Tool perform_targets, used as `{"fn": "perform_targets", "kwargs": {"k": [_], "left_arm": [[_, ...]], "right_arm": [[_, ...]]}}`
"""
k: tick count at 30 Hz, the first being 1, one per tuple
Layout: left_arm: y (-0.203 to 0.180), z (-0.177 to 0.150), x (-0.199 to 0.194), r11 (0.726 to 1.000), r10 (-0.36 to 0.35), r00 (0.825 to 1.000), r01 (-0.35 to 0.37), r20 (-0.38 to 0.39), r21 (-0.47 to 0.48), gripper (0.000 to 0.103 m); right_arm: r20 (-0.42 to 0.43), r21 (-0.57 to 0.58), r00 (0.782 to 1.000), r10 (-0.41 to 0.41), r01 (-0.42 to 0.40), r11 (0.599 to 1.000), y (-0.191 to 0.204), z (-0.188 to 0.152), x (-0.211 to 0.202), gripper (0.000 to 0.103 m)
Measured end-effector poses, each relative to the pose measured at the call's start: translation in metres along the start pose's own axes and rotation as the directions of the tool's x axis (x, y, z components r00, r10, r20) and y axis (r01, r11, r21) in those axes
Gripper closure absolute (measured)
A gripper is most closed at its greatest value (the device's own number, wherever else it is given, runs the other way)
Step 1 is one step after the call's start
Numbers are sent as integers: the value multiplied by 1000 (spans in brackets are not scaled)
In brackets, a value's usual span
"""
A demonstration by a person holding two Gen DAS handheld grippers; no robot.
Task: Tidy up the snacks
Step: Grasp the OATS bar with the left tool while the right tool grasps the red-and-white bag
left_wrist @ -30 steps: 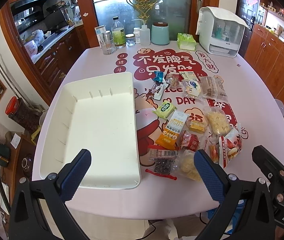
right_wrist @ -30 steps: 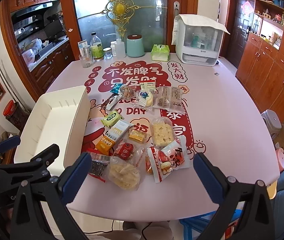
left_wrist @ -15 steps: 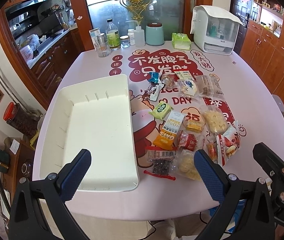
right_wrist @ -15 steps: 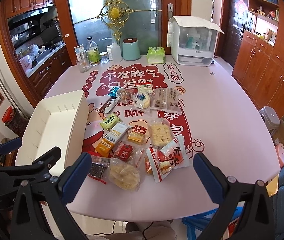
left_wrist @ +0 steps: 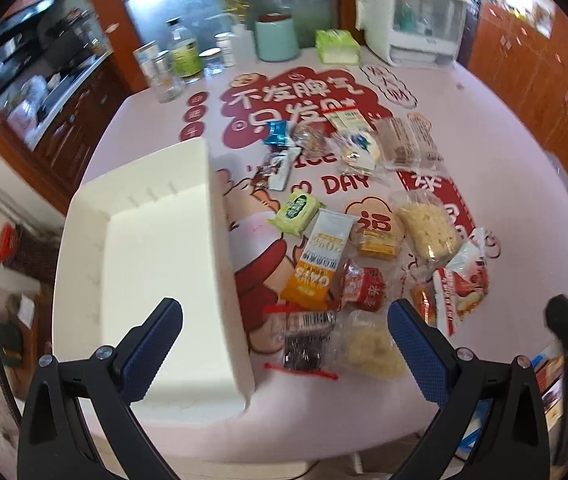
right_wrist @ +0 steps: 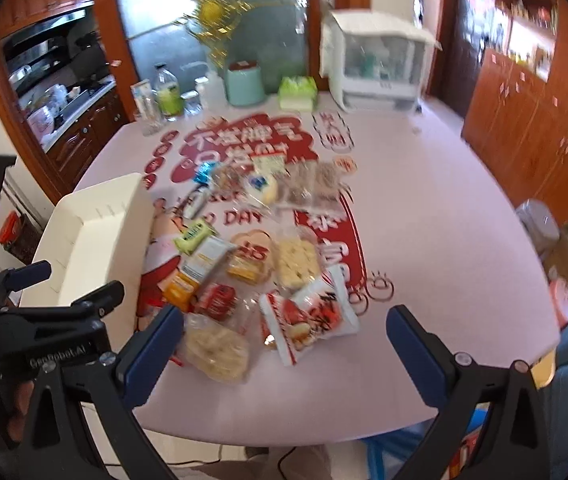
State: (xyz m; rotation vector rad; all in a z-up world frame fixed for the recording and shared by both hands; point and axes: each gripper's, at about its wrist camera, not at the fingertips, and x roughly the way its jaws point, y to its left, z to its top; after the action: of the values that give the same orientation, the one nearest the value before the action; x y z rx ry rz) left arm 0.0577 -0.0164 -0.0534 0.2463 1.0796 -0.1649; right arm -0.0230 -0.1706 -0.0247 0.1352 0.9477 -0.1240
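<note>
Both claws nearer the bench (left_wrist: 483, 128) than before. Left claw (left_wrist: 284, 344) and right claw (right_wrist: 284, 340) wide open, empty. White bin (left_wrist: 156, 248) left of snack packets (left_wrist: 363, 240); orange packet (left_wrist: 317, 260) reads "OATS".

Bright daylit room, both views motion-blurred, heavy fisheye.

Light comes mainly thru the frosted glass door (left_wrist: 220, 4) at the back; it's blown out upper left, w/ washed glare on the dark cabinets (left_wrist: 44, 92) beside it. Table (left_wrist: 495, 152) evenly lit, only soft shadows under the snack packs (left_wrist: 319, 256). White tray (left_wrist: 156, 248) nearly overexposed, inner detail lost. Blur strongest in right wrist view: tablecloth print and wrappers (right_wrist: 307, 316) smeared, far shelves (right_wrist: 523, 40) streaky. Left wrist view sharper near centre, bg soft. Straight edges bow hard toward the rim, black vignette in all corners. Near blue pads (left_wrist: 152, 344) stay fairly crisp.
</note>
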Motion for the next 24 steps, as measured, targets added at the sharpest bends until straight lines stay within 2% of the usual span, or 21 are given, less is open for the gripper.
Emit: {"fn": "perform_targets", "kwargs": {"k": [4, 9, 12, 15, 19, 22, 24], "left_arm": [[-20, 17, 26, 993, 56, 998, -56, -1, 102, 1], [-38, 40, 67, 987, 24, 998, -14, -66, 158, 1], [-41, 49, 96, 987, 12, 992, 9, -128, 158, 1], [-38, 55, 125, 991, -20, 977, 48, -213, 127, 3], [-29, 58, 158, 995, -39, 951, 65, -307, 78, 8], [-25, 59, 172, 995, -49, 938, 74, -344, 61, 11], [-31, 61, 177, 993, -35, 939, 71, -341, 93, 13]], "right_arm": [[-83, 39, 996, 25, -22, 999, -34, 4, 30, 1], [-162, -3, 986, 22, -23, 1000, -48, -1, 70, 1], [-227, 46, 972, 67, -58, 997, -58, -4, 99, 1], [-275, 146, 952, 132, -94, 985, -72, -5, 127, 1], [-298, 213, 943, 150, -88, 973, -84, -5, 154, 1], [-312, 211, 938, 152, -87, 974, -84, -6, 168, 2], [-335, 201, 928, 162, -98, 975, -81, -8, 176, 5]]}}
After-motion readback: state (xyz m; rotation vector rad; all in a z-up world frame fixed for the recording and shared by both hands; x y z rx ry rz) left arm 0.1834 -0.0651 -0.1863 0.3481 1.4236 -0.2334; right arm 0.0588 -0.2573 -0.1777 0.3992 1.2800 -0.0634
